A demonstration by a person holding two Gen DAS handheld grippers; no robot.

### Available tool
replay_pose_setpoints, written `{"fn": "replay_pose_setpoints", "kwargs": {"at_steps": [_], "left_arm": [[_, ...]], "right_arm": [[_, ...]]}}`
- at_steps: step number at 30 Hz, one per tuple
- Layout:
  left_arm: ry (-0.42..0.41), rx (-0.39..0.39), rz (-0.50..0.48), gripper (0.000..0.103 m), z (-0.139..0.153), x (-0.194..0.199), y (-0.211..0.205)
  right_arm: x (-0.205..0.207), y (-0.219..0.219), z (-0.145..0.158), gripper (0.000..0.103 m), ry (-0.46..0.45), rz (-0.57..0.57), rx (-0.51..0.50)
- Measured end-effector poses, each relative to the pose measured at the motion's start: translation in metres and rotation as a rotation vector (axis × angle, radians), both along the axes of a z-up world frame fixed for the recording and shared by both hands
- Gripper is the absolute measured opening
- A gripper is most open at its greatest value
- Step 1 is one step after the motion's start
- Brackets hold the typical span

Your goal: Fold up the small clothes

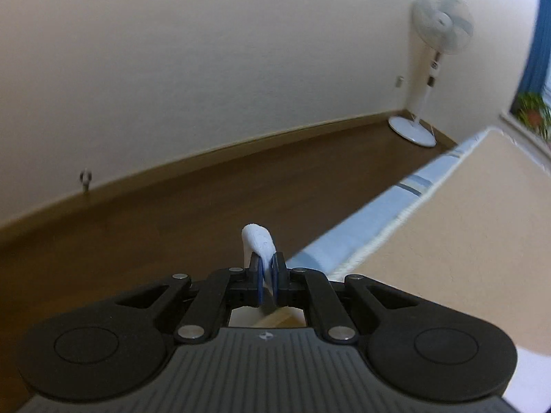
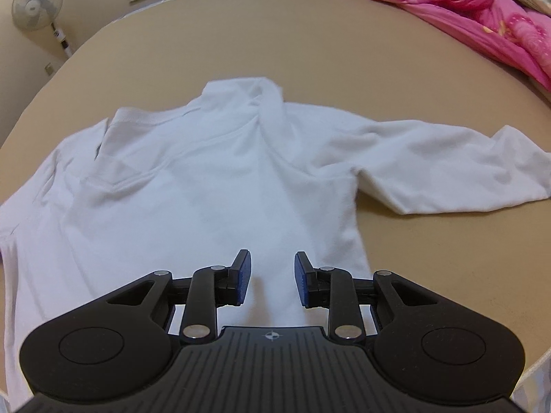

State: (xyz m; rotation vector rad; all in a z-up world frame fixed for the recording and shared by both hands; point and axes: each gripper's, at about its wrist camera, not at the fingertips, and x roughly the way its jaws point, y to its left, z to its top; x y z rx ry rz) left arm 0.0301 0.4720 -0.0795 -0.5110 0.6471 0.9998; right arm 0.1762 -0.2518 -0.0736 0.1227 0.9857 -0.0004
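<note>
A white short-sleeved shirt point(image 2: 206, 179) lies spread on a tan surface point(image 2: 430, 258), collar point(image 2: 265, 93) at the far end and one sleeve point(image 2: 430, 165) stretched out to the right. My right gripper point(image 2: 272, 261) hovers open over the near hem, and a low ridge of cloth runs between its blue pads point(image 2: 242, 275) without touching them. In the left wrist view my left gripper point(image 1: 268, 261) is shut on a white bit of cloth point(image 1: 256, 237) that sticks up past its fingertips. It is held off the left edge of the tan surface point(image 1: 465, 241), over the floor.
A pink blanket point(image 2: 465, 3) is bunched at the far right of the surface. A white standing fan point(image 1: 440, 20) stands in the room's corner on the brown floor point(image 1: 206, 213). A light blue striped side point(image 1: 361, 220) runs under the surface's edge.
</note>
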Motion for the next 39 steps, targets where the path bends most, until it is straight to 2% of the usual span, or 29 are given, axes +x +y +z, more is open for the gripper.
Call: {"fn": "replay_pose_setpoints", "kwargs": {"at_steps": [2,4,6,10,13,17,21,23,26,30,32,33,36,39], "left_arm": [[0.000,-0.031,0.004,0.008,0.000,-0.005,0.000],[-0.011,-0.008,0.002,0.013,0.007,-0.004,-0.006],[-0.038,0.040,-0.024,0.026,0.020,0.000,-0.025],[-0.105,0.103,-0.136,0.029,0.042,0.019,-0.068],[-0.148,0.128,-0.254,0.039,0.051,0.046,-0.097],[-0.196,0.031,-0.528,0.041,0.047,0.089,-0.157],[-0.217,-0.084,-0.806,0.041,0.029,0.142,-0.231],[-0.183,-0.090,-0.926,0.044,0.016,0.170,-0.269],[-0.116,-0.070,-1.031,0.053,-0.014,0.204,-0.313],[-0.064,-0.085,-1.058,0.054,-0.057,0.236,-0.341],[-0.031,-0.085,-1.064,0.054,-0.071,0.254,-0.349],[-0.020,-0.076,-1.068,0.054,-0.074,0.257,-0.350],[0.002,-0.049,-1.071,0.054,-0.079,0.278,-0.350],[0.043,-0.039,-1.054,0.054,-0.082,0.295,-0.347]], "right_arm": [[0.000,-0.006,0.002,0.029,-0.004,-0.024,0.013],[0.001,-0.017,0.005,0.029,-0.007,-0.063,0.037],[0.003,-0.032,0.009,0.029,-0.017,-0.115,0.063],[0.005,-0.075,0.017,0.029,-0.058,-0.250,0.102],[0.006,-0.113,0.016,0.029,-0.085,-0.382,0.157],[0.007,-0.142,0.000,0.029,-0.077,-0.478,0.235],[0.019,-0.144,-0.013,0.040,-0.068,-0.452,0.350],[0.026,-0.143,-0.018,0.042,-0.068,-0.451,0.378],[0.038,-0.138,-0.026,0.042,-0.049,-0.451,0.411],[0.049,-0.132,-0.030,0.041,-0.030,-0.423,0.359],[0.053,-0.128,-0.032,0.018,-0.035,-0.404,0.307],[0.054,-0.128,-0.032,0.001,-0.037,-0.401,0.297],[0.052,-0.131,-0.034,0.000,-0.059,-0.422,0.259],[0.044,-0.142,-0.024,0.000,-0.111,-0.520,0.168]]}}
